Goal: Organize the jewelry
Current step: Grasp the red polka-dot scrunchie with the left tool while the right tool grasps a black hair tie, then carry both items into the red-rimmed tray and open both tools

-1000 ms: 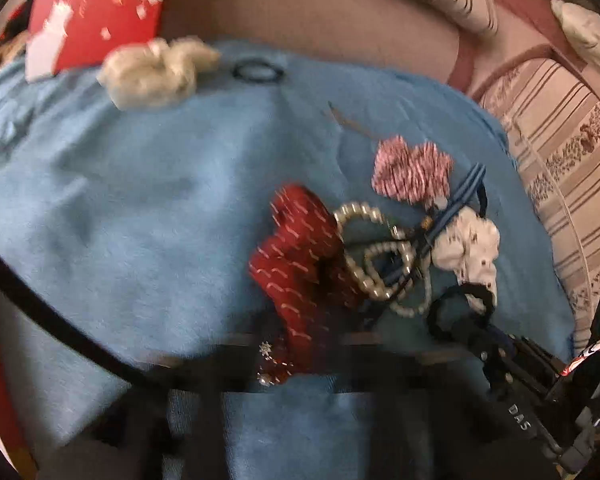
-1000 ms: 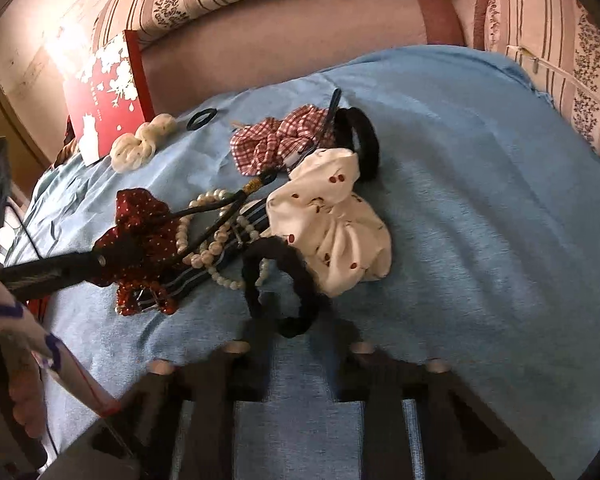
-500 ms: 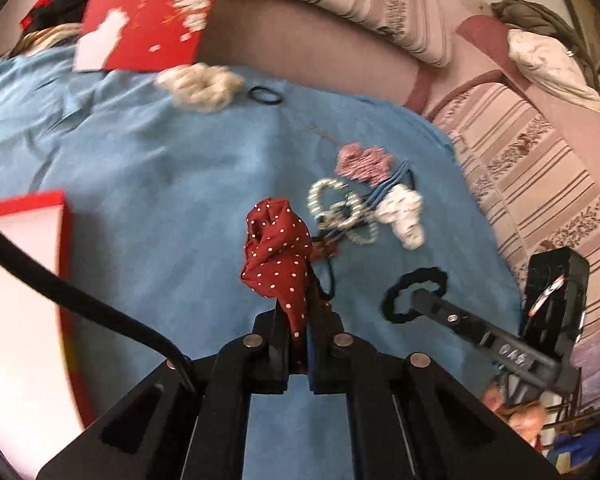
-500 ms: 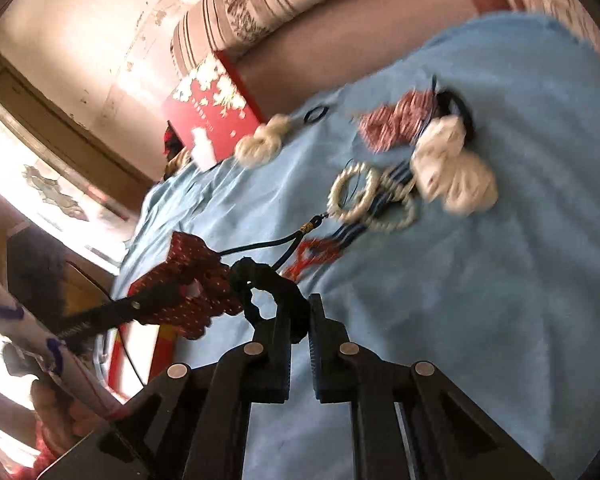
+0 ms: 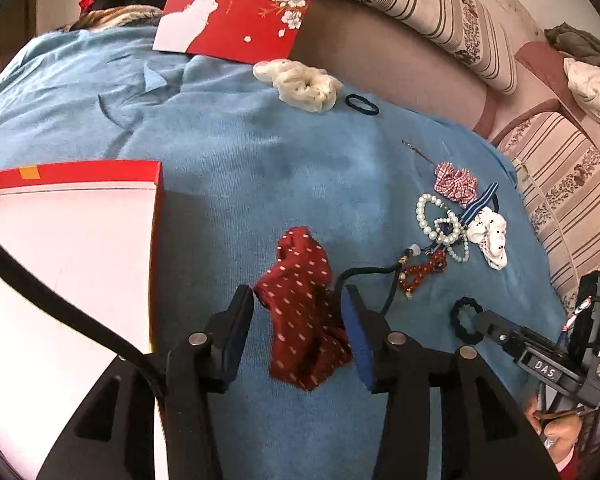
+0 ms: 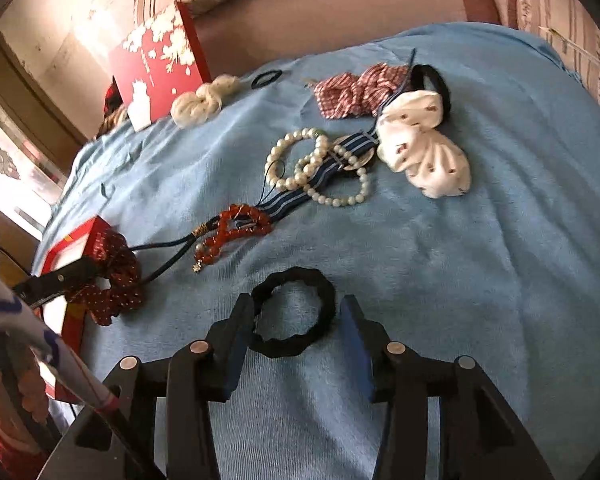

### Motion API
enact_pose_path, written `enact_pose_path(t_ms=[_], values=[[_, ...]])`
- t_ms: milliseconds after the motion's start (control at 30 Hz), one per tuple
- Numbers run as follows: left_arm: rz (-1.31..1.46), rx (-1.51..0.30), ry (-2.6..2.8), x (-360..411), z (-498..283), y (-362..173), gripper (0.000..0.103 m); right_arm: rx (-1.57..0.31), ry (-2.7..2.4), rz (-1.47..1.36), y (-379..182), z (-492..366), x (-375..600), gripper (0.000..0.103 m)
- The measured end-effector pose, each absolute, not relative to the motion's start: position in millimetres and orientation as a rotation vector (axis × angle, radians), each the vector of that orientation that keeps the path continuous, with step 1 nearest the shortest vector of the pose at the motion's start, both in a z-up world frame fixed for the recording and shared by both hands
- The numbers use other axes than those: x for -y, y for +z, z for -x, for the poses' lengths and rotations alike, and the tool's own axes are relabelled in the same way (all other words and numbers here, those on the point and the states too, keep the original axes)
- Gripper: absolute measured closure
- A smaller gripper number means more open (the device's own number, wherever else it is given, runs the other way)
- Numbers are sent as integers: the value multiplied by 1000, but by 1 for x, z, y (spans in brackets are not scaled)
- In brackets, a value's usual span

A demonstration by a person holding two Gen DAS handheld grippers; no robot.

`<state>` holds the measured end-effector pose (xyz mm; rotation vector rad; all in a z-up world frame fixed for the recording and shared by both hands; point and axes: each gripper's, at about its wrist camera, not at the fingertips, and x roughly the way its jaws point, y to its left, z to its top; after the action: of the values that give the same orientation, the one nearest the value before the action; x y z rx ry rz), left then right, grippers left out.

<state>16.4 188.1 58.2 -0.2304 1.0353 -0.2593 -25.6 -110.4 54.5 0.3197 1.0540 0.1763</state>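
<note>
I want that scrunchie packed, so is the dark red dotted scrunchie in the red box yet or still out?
Out. The dotted scrunchie lies on the blue cloth beside the red box, between the left gripper jaws, which have just been opening.

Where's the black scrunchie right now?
In the right wrist view, the black scrunchie lies on the blue cloth between the right tool's open fingers, below the red bead bracelet.

The red box (image 5: pixel 72 168) runs off the left edge of the left wrist view, a black cable (image 5: pixel 40 292) crossing its pale inside. In the right wrist view, the black hair tie (image 6: pixel 436 84) is half hidden behind the white scrunchie (image 6: pixel 424 152) (near the blue cloth's (image 6: pixel 480 260) far edge).
</note>
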Motion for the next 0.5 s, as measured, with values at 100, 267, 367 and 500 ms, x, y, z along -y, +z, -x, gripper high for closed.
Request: enact_pose_path(t_ms=[100,267,367,500], values=[[237,-1068,-268,-188,-20,47,59,-1077,169,-289,45,18,104,53],[240,-1104,-307,-178,-18,40,59,-1074,168,-224,46,13,97,50],[247,-1095,-324,-176,-14,44,59,-1068,158,-199,46,15,97,50],[267,-1051,-349,-177,-10,54,59,-1067,146,-195,45,16,102,50]])
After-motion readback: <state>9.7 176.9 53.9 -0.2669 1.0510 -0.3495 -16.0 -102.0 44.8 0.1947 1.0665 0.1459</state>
